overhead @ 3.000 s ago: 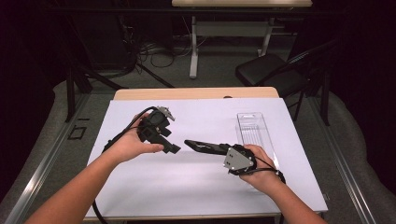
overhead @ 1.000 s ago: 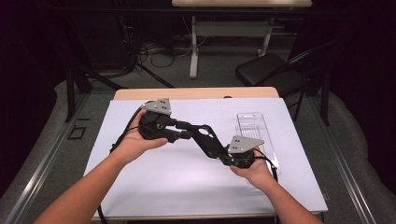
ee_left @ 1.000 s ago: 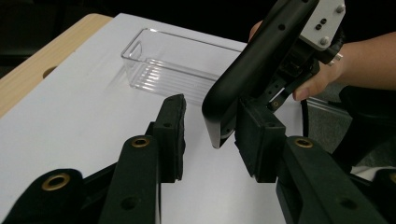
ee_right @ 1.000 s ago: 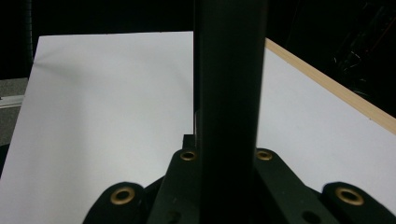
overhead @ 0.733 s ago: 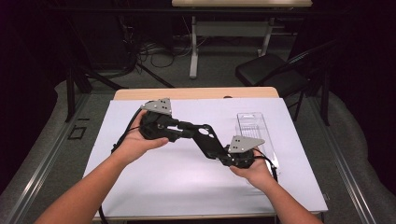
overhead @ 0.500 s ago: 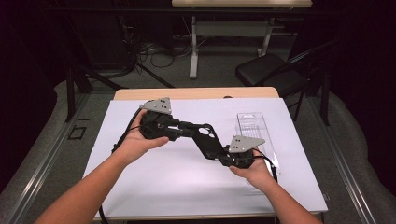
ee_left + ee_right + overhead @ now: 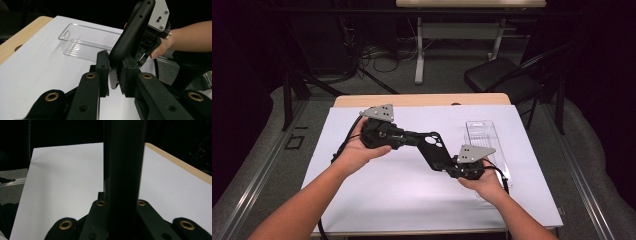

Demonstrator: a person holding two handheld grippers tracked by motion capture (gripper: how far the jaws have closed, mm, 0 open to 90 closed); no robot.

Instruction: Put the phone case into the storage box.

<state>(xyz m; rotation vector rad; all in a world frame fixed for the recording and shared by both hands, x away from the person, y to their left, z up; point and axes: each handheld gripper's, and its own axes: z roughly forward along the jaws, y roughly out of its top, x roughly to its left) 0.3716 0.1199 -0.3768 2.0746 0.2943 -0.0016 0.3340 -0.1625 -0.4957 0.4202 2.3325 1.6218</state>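
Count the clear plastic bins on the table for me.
1. The clear plastic bin sits on the white table cover at the table's right side, just beyond the right hand, which hides its near end.

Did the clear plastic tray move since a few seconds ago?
No. The clear tray lies at the same spot near the white mat's right edge, though the right gripper has swung leftward from it.

Looks like a lab or test room, not a home. Dark walls w/ black curtains all round. A small wood table [image 7: 422, 100] w/ a white sheet [image 7: 412, 185] on top stands in the middle. Grey carpet floor has lots of loose cables [image 7: 377, 52] and metal rails [image 7: 257, 175]. A black chair [image 7: 502, 80] and another desk [image 7: 469, 4] wait at the back.
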